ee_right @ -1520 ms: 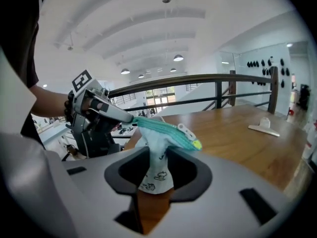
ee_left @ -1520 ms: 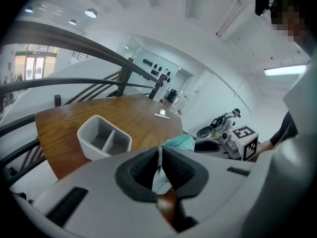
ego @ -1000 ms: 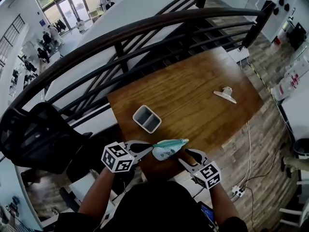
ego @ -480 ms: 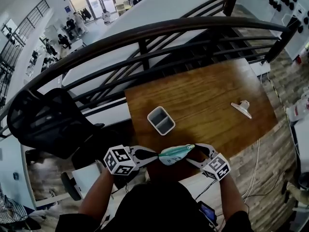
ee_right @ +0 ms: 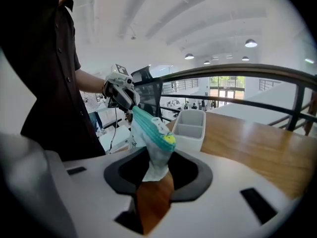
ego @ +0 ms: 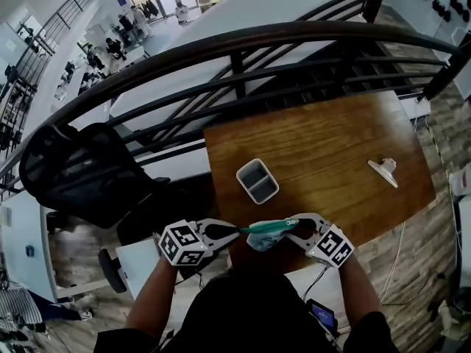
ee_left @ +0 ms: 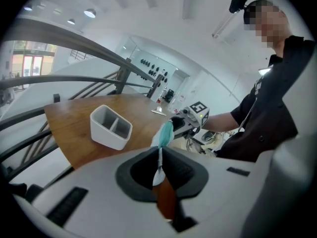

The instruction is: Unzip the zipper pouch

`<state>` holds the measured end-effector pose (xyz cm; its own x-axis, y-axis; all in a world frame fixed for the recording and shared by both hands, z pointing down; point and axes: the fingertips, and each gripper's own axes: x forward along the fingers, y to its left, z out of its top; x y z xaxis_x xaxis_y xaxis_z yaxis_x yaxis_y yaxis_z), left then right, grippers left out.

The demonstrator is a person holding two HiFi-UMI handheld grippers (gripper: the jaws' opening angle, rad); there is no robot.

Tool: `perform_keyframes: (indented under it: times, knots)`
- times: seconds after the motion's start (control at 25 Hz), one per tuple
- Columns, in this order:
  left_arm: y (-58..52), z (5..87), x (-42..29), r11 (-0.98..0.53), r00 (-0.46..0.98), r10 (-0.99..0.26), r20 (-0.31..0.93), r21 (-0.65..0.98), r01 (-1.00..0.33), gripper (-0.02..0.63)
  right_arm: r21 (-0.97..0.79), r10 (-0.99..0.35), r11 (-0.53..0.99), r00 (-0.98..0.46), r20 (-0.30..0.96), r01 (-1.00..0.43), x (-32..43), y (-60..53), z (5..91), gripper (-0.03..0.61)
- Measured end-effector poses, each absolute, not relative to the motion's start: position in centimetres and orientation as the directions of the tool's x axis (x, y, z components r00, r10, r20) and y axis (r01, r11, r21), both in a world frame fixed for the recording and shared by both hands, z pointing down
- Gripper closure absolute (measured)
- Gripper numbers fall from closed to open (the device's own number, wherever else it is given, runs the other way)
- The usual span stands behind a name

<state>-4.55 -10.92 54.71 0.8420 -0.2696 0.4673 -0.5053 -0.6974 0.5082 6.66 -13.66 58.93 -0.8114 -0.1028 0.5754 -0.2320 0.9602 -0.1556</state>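
Note:
The zipper pouch (ego: 268, 232), white with a teal zipper band along its top, hangs stretched between my two grippers over the near edge of the wooden table (ego: 331, 145). My left gripper (ego: 237, 231) is shut on the pouch's left end; in the left gripper view the thin fabric (ee_left: 163, 133) is clamped between the jaws (ee_left: 159, 157). My right gripper (ego: 294, 231) holds the right end. Its jaws have just been closing, and the bunched corner of the pouch (ee_right: 152, 133) sits pinched between them (ee_right: 155, 166).
A white two-compartment holder (ego: 257, 180) stands on the table just beyond the pouch. A small white clip-like object (ego: 383, 171) lies at the table's right. A dark railing (ego: 243, 43) runs behind the table, and a black chair (ego: 81, 175) stands to the left.
The right gripper has rolled and moved in from the lower right to the pouch's right end and closed on it. The pouch now lies stretched level between both grippers.

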Motion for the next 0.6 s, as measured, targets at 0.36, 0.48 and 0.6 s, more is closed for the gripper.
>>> perform_keyframes:
  times: [0.36,0.48,0.6]
  knots:
    - [-14.3,54.0,-4.9,-0.68,0.811,-0.369,0.453,0.464,-0.568,0.586,-0.16,-0.218,0.932,-0.855,0.472,-0.326,7.2,-12.3,54.8,0.548]
    - [-15.2,53.9,-4.5,-0.701,0.813,-0.352,0.464,0.445,-0.557,0.586,-0.113,-0.291,0.918,-0.838,0.461,-0.381,7.5,-11.9,54.0,0.548]
    - [-15.6,54.4,-3.9,-0.714,0.814,-0.316,0.487,0.442,-0.542,0.586,-0.088,-0.379,0.881,-0.807,0.453,-0.464,7.9,-12.0,53.8,0.551]
